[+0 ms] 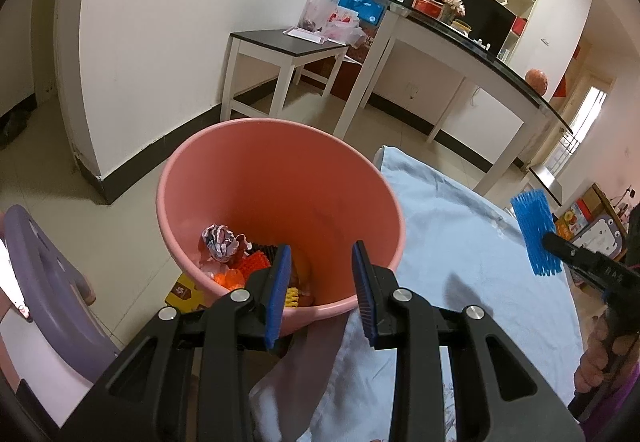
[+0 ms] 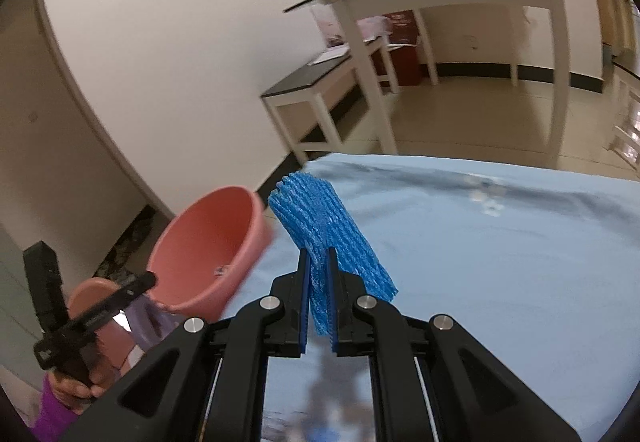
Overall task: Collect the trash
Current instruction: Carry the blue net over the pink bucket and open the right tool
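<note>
Left wrist view: the left gripper (image 1: 320, 274) stands half open and holds nothing, the pink bin (image 1: 280, 210) just ahead with trash inside. Far right, the right gripper (image 1: 550, 242) carries blue foam netting (image 1: 534, 232).

Right wrist view: its jaws pinch the netting's lower edge; it looks light, soft and squashy, so an edge grip seems enough.

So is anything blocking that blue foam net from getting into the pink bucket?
Nothing visible does. The right gripper holds the blue foam net above the blue cloth, and the pink bucket has an open mouth, with only open air between them.
</note>
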